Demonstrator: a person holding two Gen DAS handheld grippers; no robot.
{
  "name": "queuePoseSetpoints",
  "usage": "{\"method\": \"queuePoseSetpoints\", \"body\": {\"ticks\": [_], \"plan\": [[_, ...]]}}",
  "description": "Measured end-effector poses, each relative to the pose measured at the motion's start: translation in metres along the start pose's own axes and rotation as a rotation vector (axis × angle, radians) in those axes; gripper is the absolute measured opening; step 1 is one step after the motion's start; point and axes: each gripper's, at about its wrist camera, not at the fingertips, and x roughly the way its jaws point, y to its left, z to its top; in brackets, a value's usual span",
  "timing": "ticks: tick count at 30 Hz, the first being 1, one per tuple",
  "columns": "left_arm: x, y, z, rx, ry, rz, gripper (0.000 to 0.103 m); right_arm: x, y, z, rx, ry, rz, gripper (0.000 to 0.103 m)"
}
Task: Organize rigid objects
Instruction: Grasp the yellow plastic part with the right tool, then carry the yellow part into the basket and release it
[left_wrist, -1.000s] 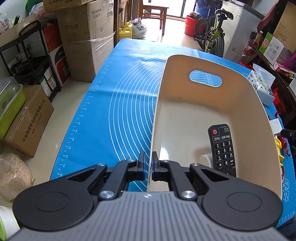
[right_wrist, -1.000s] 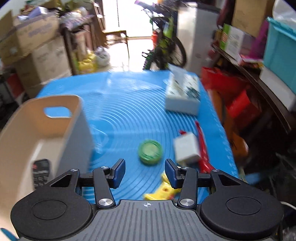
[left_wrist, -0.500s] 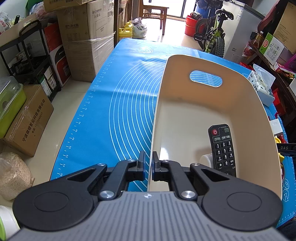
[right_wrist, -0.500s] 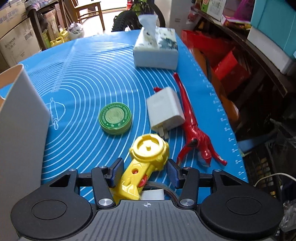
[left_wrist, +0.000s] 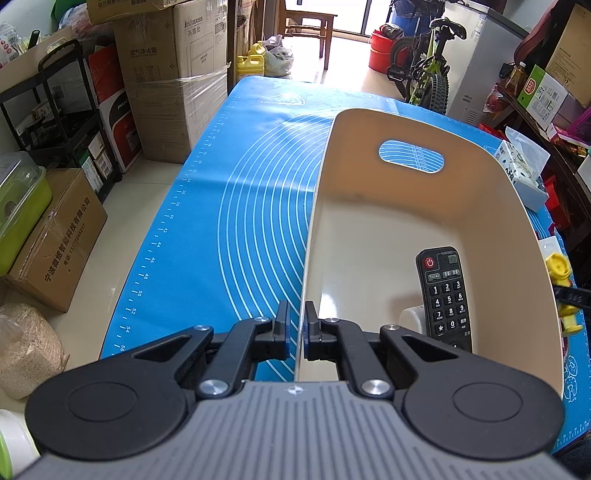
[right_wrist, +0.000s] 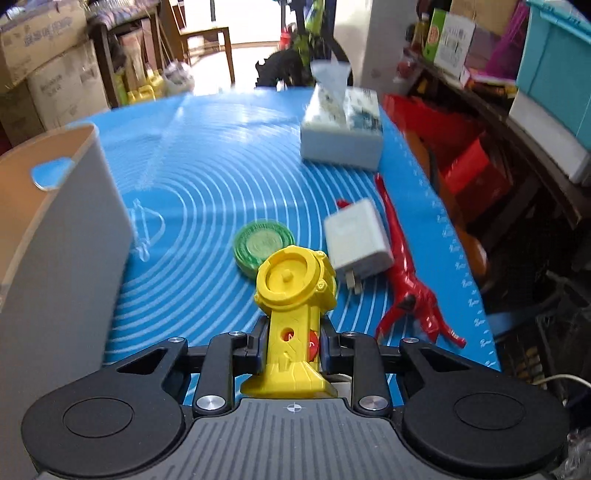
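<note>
My left gripper (left_wrist: 296, 334) is shut on the near left rim of the cream bin (left_wrist: 517, 221). A black remote (left_wrist: 445, 295) and a white object (left_wrist: 412, 317) lie inside the bin. My right gripper (right_wrist: 292, 341) is shut on a yellow toy launcher (right_wrist: 293, 291) and holds it above the blue mat (right_wrist: 207, 184), just right of the bin (right_wrist: 59, 236). The yellow toy also shows past the bin's right wall in the left wrist view (left_wrist: 559, 269). A green round tin (right_wrist: 262, 245), a white charger (right_wrist: 356, 240) and a red toy figure (right_wrist: 406, 273) lie on the mat ahead.
A tissue box (right_wrist: 341, 129) stands at the far right of the mat. Cardboard boxes (left_wrist: 177, 74) and a black shelf rack (left_wrist: 62, 122) stand left of the table. A cluttered shelf (right_wrist: 517, 122) runs along the right edge. A bicycle (left_wrist: 424, 66) stands beyond the table.
My right gripper has closed on the yellow toy launcher and lifted it off the mat, tilting up. The left gripper has stayed shut on the bin rim.
</note>
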Motion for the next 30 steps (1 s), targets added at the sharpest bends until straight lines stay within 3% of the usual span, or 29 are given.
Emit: {"method": "queuePoseSetpoints", "body": {"ticks": [7, 14, 18, 23, 30], "plan": [[0.000, 0.000, 0.000, -0.001, 0.000, 0.000, 0.010, -0.056, 0.015, 0.024, -0.015, -0.148, 0.087, 0.035], [0.000, 0.000, 0.000, 0.000, 0.000, 0.000, 0.010, -0.100, 0.064, 0.040, -0.083, -0.279, 0.225, 0.035], [0.000, 0.001, -0.001, 0.001, 0.000, 0.001, 0.010, -0.105, 0.098, 0.040, -0.140, -0.271, 0.309, 0.035], [0.000, 0.001, -0.001, 0.002, 0.000, 0.001, 0.010, -0.096, 0.144, 0.028, -0.226, -0.201, 0.390, 0.035], [0.001, 0.002, -0.001, 0.002, 0.000, 0.001, 0.010, -0.073, 0.189, 0.004, -0.320, -0.086, 0.442, 0.035]]}}
